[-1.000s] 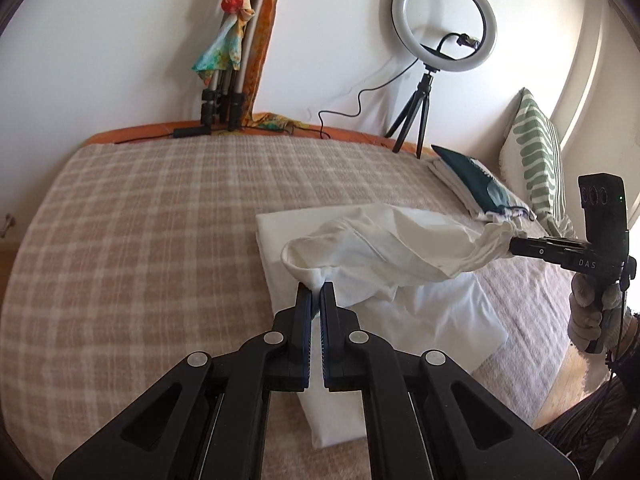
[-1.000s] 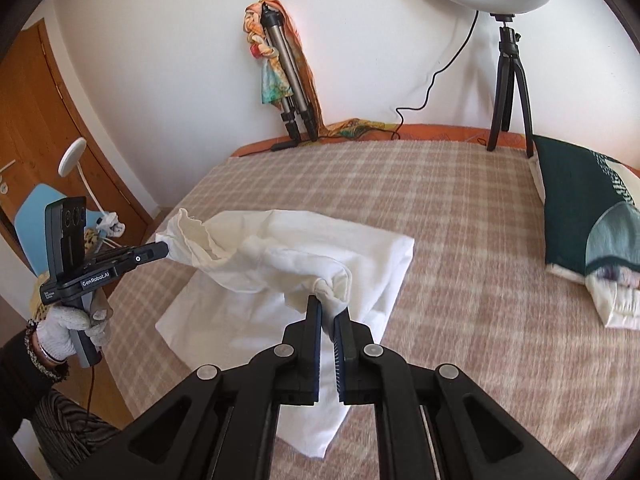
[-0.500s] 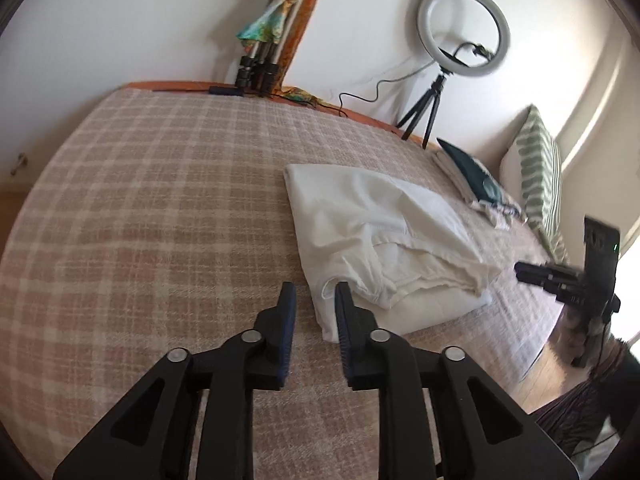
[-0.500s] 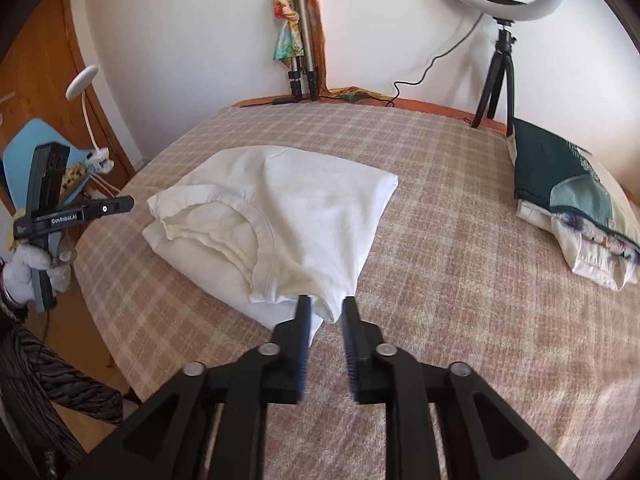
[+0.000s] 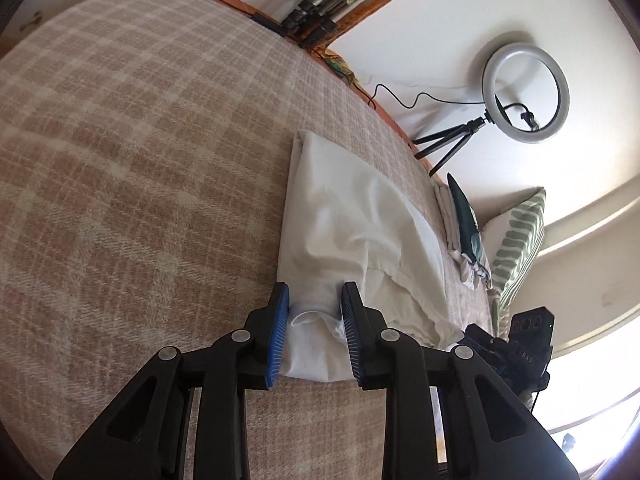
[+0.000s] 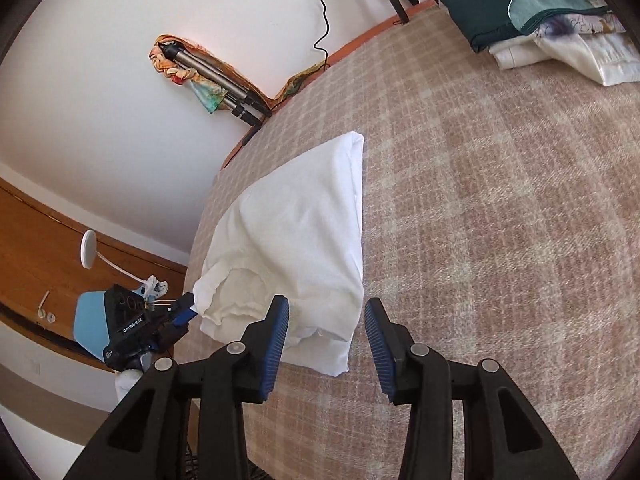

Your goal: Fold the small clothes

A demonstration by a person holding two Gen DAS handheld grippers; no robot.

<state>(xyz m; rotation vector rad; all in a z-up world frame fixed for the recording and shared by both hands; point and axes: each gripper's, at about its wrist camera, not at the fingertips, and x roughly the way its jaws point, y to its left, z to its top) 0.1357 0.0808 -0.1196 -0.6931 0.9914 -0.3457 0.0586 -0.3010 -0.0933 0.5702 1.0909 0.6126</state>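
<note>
Left wrist view: the left hand-held gripper (image 5: 313, 312) hangs low over the near edge of a bed covered with a beige checked blanket (image 5: 132, 168). Its blue-padded jaws stand a little apart, after opening earlier in the last second; a bunched corner of the white T-shirt (image 5: 352, 216) lies in the gap between them, and the pads do not press on it. The T-shirt lies folded on the blanket, stretching away ahead of the fingers, with its neckline hem just right of the right-hand pad. Farther right, close to the shirt's other near corner, sits the right hand-held gripper (image 5: 476, 340), seen only as a dark body. Beyond the shirt, to the right, lie a small stack of folded clothes (image 5: 460, 220) and a green-patterned cushion (image 5: 520, 236); a ring light (image 5: 526, 92) on a tripod stands by the wall.

Right wrist view: the right hand-held gripper's (image 6: 326, 316) jaws are spread wider and have just been opening. The shirt's (image 6: 296, 224) near corner lies between them, closer to the left pad, free of both. Off to the left, the left hand-held gripper (image 6: 182, 314) reaches the shirt's other near corner. The stack of folded clothes (image 6: 532, 12) lies far ahead to the right.
</note>
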